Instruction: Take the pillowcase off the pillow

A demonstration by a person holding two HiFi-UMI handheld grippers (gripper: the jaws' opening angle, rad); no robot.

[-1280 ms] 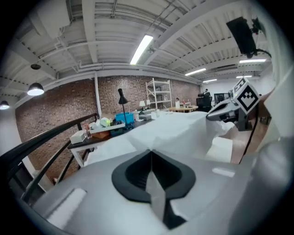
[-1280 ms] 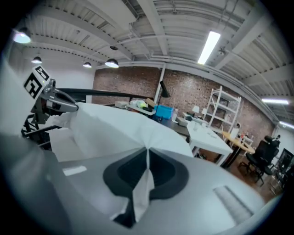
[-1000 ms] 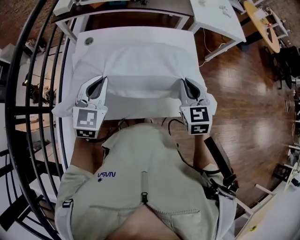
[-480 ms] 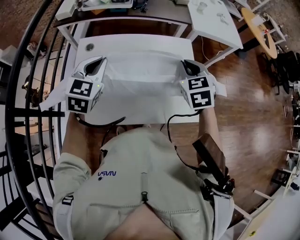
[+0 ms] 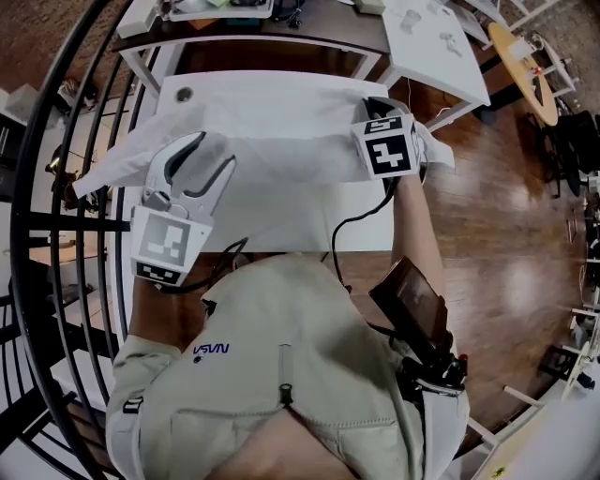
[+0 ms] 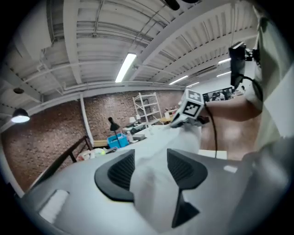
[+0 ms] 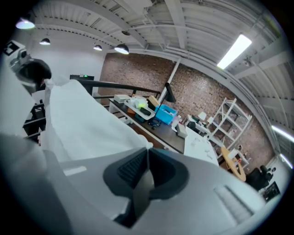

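Observation:
The white pillowcase (image 5: 281, 141) hangs stretched above the white table (image 5: 281, 220) between my two grippers. My left gripper (image 5: 203, 161) is at the left; its jaws have just been opening. In the left gripper view the cloth (image 6: 151, 183) lies loose between the spread pads (image 6: 120, 170), which do not press on it. My right gripper (image 5: 375, 105) is at the far right, shut on the cloth's other corner. In the right gripper view, the right gripper (image 7: 147, 166) pinches the fabric (image 7: 87, 124) tight. I cannot make out a pillow apart from the white cloth.
A black curved railing (image 5: 37, 187) runs along the left. Dark desks with clutter (image 5: 281, 23) stand behind the table, and a white table (image 5: 431, 42) is at the back right. Wooden floor (image 5: 506, 234) lies to the right. A black cable (image 5: 352, 225) trails from the right gripper.
Both grippers rose and carried the cloth up off the table. The left jaws went from shut on the cloth to open. The right gripper moved farther from the body, still shut.

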